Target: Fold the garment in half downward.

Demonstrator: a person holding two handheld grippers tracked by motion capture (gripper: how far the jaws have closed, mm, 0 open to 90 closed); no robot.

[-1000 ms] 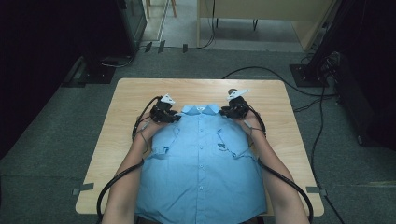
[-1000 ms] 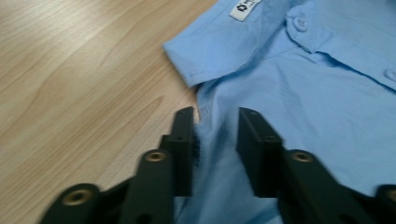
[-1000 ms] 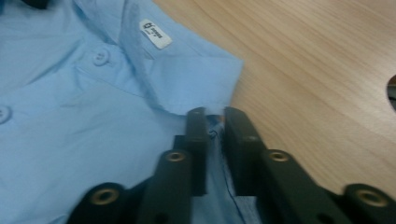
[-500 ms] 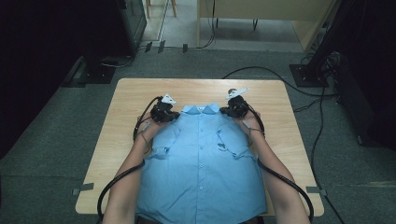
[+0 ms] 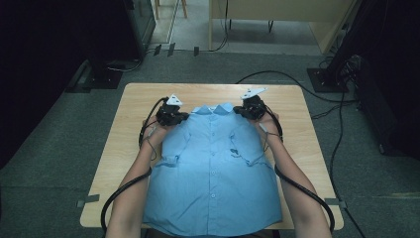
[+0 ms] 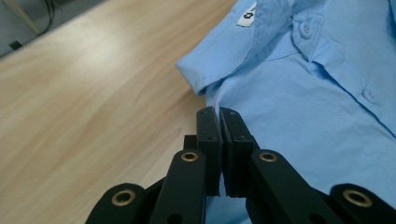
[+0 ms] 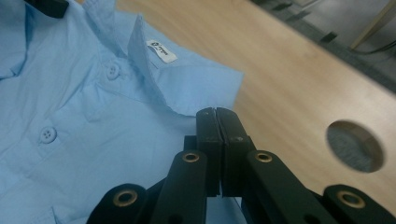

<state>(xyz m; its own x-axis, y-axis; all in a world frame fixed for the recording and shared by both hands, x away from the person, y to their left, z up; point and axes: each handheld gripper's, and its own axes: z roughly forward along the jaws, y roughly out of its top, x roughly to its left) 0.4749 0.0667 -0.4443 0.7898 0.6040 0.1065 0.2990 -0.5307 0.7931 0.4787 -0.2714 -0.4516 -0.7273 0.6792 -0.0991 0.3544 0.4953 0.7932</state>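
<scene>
A light blue buttoned shirt (image 5: 213, 168) lies front up on the wooden table (image 5: 143, 94), with its collar (image 5: 213, 108) at the far side. My left gripper (image 5: 183, 117) is shut on the shirt's shoulder left of the collar; in the left gripper view the fabric (image 6: 299, 107) runs in between the closed fingertips (image 6: 208, 123). My right gripper (image 5: 239, 111) is shut on the other shoulder (image 7: 205, 88), its jaws pressed together at the fabric's edge. A white label (image 7: 161, 50) sits inside the collar. Both shoulders hang pulled up toward the grippers.
The shirt's hem hangs over the near table edge between the person's forearms. A round cable hole (image 7: 355, 145) is cut in the tabletop to the right of the right gripper. Black cables (image 5: 297, 186) trail along both arms. Bare wood lies on both sides of the shirt.
Both grippers have risen a little, still shut on the shirt's shoulders, and the collar end of the shirt has come up with them.
</scene>
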